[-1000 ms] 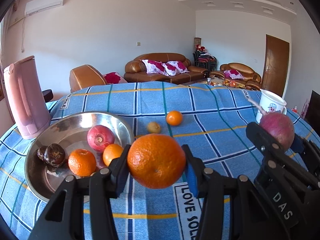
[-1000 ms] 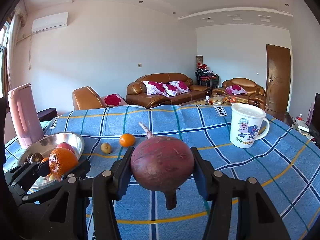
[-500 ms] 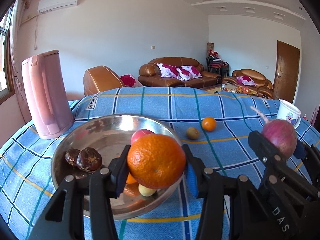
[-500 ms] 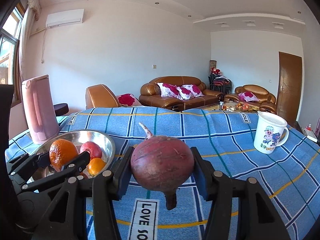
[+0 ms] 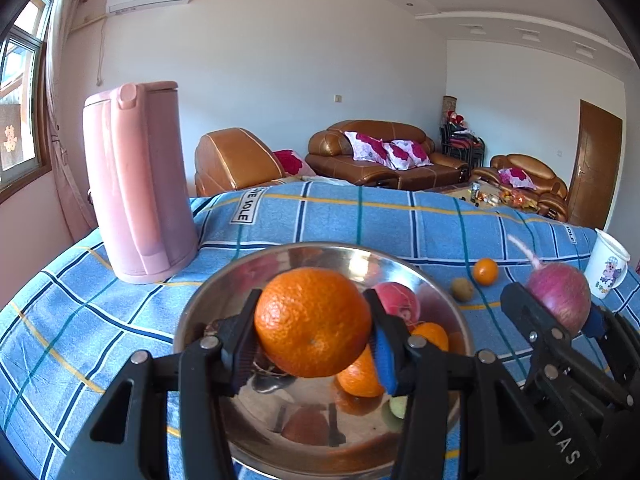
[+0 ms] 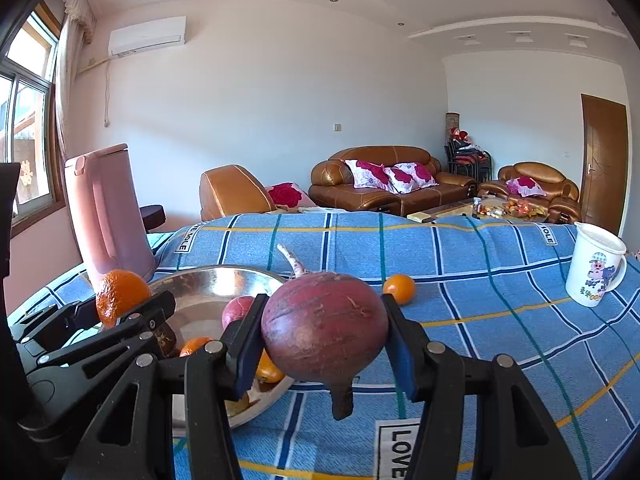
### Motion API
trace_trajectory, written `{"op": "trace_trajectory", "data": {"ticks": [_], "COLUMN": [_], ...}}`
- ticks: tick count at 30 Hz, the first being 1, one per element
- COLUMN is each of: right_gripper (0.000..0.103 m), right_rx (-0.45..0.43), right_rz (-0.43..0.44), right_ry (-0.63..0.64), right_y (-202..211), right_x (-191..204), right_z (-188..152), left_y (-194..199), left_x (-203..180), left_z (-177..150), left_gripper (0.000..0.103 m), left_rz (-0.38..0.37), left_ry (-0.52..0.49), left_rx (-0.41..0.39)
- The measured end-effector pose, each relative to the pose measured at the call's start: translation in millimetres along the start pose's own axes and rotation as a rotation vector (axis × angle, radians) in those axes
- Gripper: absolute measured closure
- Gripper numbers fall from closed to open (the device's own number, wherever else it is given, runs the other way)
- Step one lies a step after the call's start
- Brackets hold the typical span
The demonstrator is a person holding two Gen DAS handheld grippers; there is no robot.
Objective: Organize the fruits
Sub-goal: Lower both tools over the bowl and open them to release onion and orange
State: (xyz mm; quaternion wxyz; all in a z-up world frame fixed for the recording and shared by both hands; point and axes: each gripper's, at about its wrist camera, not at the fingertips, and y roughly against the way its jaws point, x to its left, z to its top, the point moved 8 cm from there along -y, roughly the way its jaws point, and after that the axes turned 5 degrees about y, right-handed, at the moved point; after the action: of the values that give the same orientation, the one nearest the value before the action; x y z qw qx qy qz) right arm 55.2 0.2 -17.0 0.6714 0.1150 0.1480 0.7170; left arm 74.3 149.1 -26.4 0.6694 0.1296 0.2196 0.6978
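My left gripper [image 5: 312,344] is shut on a large orange [image 5: 313,322] and holds it over the steel bowl [image 5: 248,272]. The bowl holds a red apple [image 5: 400,304], smaller oranges [image 5: 434,336] and dark fruit, partly hidden behind the orange. My right gripper [image 6: 324,344] is shut on a dark red radish [image 6: 325,326] and holds it above the cloth at the bowl's right rim [image 6: 224,272]. The radish also shows in the left wrist view [image 5: 560,300]. A small orange [image 6: 399,289] and a brownish fruit [image 5: 462,289] lie on the cloth right of the bowl.
A tall pink kettle [image 5: 136,184] stands on the table left of and behind the bowl. A white cartoon mug [image 6: 596,270] stands at the far right. A blue checked cloth [image 6: 480,320] covers the table. Brown sofas stand in the room behind.
Both grippers have moved left with their loads. The orange now hangs over the bowl's middle, and the radish has come beside the bowl's right rim.
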Motion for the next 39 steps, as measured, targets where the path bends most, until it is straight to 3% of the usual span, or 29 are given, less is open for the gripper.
{"op": "trace_trajectory", "data": {"ticks": [15, 24, 31, 39], "right_gripper": [0.047, 0.046, 0.046, 0.046], "right_rx": [0.052, 0.181, 0.213, 0.229], "right_rz": [0.094, 0.209, 0.285, 0.304], "right_ry": [-0.021, -0.034, 0.059, 0.129], "right_y": [-49.3, -89.9, -92.4, -94.8], "right_x": [42.4, 67.7, 89.9, 105.7], "right_z": [9.0, 4.7, 1.9, 1.7], "left_y": [-30.6, -46.2, -53.6, -54.9], "left_x": [70.3, 66.4, 62.7, 61.8], "left_z": [7.1, -1.5, -10.2, -13.3], "left_gripper": [0.052, 0.052, 0.052, 0.052], "left_rz": [0.112, 0.204, 0.218, 0.233], "left_ry": [0.105, 0.017, -0.021, -0.049], "left_rx": [0.050, 0.092, 0.141, 0.157]}}
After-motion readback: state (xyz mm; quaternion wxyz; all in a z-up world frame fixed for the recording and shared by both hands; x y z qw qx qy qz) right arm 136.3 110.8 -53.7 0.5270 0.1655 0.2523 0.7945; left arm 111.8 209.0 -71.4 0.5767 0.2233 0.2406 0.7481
